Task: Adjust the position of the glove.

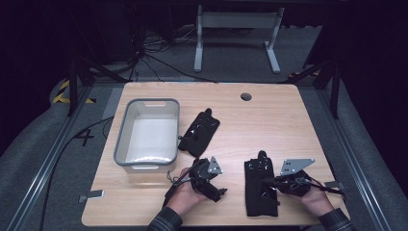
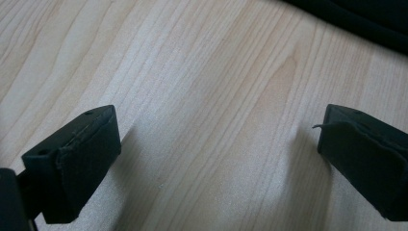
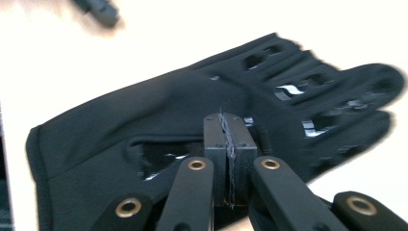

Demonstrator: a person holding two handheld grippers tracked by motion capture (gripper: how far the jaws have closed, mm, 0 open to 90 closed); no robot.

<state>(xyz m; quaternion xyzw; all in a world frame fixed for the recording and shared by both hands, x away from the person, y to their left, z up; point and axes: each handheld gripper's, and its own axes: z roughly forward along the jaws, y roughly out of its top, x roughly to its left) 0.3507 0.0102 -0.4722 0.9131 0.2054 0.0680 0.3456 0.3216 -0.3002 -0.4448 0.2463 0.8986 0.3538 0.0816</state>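
We see the right claw [image 3: 230,159] pressed tight together over the near black glove [image 1: 260,190] lying on the bench [image 1: 269,120]. The left claw [image 2: 216,163] is wide apart above bare wood. Another glove [image 1: 199,131] lies beside the grey tub [image 1: 146,134].

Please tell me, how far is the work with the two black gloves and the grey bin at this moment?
Nothing looks finished: the grey plastic bin holds no glove. One black fabric glove lies on the wooden table beside the bin. The right claw is shut above the second black glove; a grip is not certain. The left claw is open over bare wood. Probably both gloves remain to be moved.
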